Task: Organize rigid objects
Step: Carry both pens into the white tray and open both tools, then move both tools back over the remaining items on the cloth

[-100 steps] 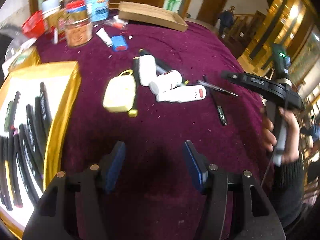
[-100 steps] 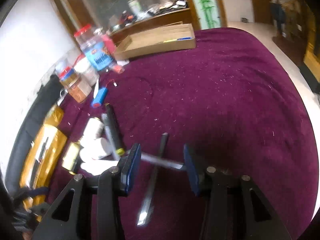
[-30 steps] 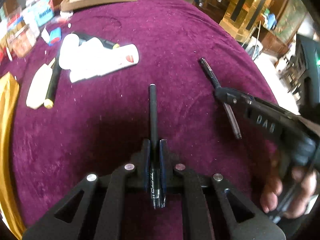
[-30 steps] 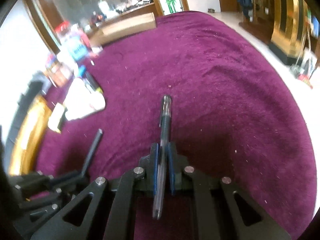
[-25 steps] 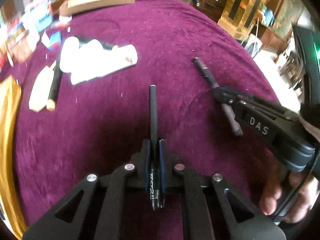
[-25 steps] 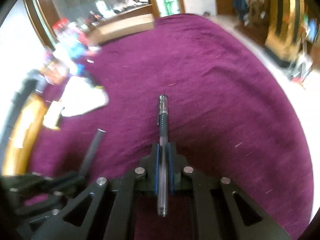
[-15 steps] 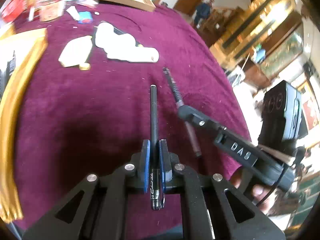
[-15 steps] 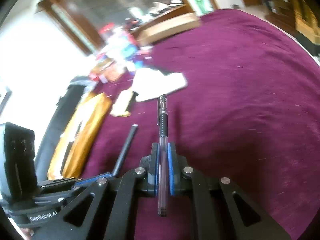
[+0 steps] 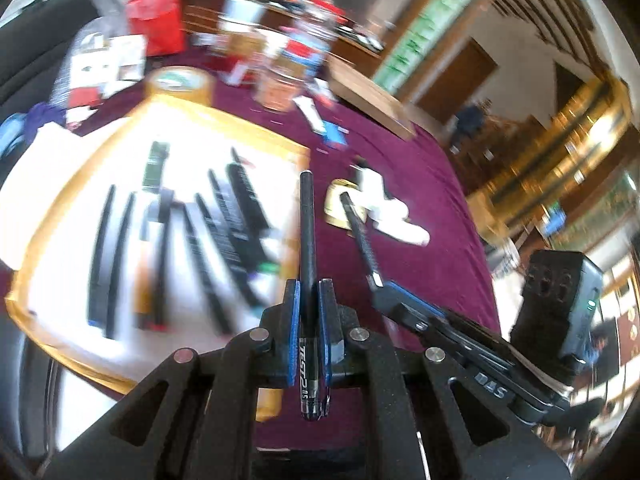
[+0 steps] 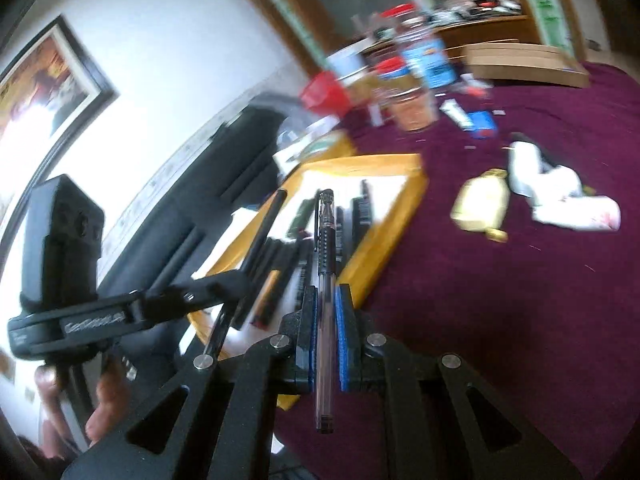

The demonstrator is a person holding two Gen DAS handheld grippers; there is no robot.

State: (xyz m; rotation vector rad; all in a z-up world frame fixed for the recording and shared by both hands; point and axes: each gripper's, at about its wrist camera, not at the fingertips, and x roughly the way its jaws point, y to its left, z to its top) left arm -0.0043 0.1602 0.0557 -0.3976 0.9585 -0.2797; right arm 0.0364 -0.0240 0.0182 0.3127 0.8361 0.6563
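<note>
My left gripper [image 9: 308, 292] is shut on a black pen [image 9: 307, 216] that points forward over the right edge of the gold-rimmed tray [image 9: 294, 152]. My right gripper [image 10: 326, 300] is shut on a clear pen with a black grip [image 10: 326, 236], held above the tray's near corner [image 10: 404, 208]. Several black pens [image 9: 240, 216] lie in rows on the tray's white floor. In the left wrist view the right gripper [image 9: 376, 280] and its pen [image 9: 358, 228] sit just to the right; in the right wrist view the left gripper [image 10: 228, 280] sits to the left.
White tubes [image 10: 560, 192] and a yellow flat piece [image 10: 480, 202] lie on the maroon cloth [image 10: 540, 300] right of the tray. Jars [image 10: 412, 108], a red box [image 10: 324, 96] and a cardboard box [image 10: 524, 64] stand at the back. A black chair [image 10: 240, 148] is left of the table.
Both grippers, each holding its pen, have swung left from the open cloth toward the tray. The tray with the pens now fills the view ahead.
</note>
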